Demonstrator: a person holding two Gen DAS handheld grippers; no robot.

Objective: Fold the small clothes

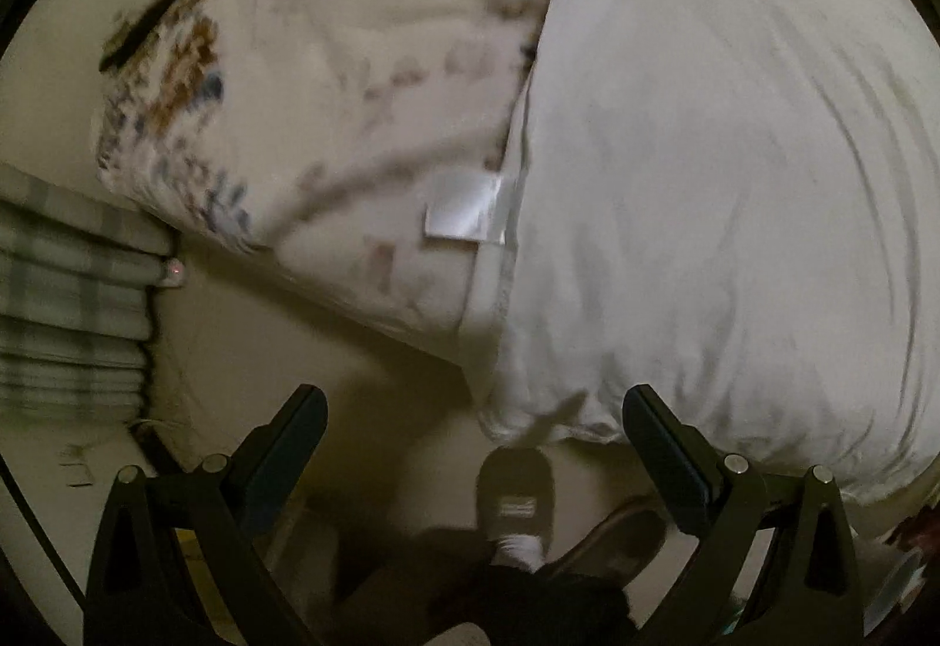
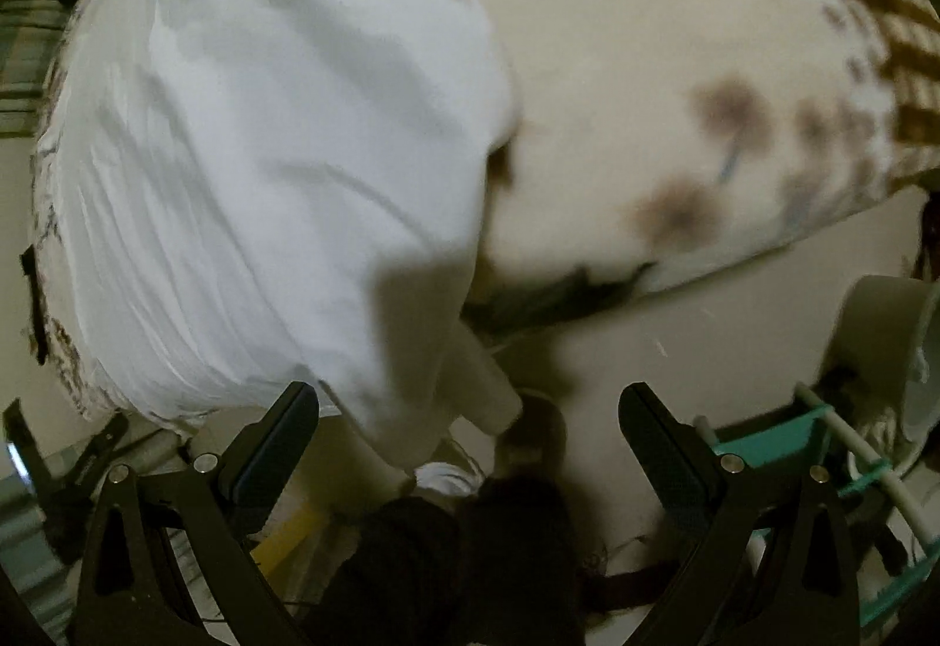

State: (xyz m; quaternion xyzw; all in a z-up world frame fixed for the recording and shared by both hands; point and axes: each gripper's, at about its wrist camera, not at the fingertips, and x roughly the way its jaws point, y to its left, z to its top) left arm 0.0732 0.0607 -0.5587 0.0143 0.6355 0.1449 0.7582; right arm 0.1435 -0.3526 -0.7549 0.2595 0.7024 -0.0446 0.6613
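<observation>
Both grippers spread wide, nothing held; white garment lies ahead of them.

I read my left gripper [image 1: 474,414] and right gripper [image 2: 469,408] with jaws fully apart and empty. The white garment [image 1: 705,188] drapes over a patterned cushion [image 1: 329,106], its hem near my left fingertips. A plaid cloth stack [image 1: 64,305] sits left; a teal rack [image 2: 822,446] sits right.

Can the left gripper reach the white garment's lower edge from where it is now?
Probably yes. The left gripper is open, and the white garment has its hem just ahead of the fingers, with nothing between them.
</observation>
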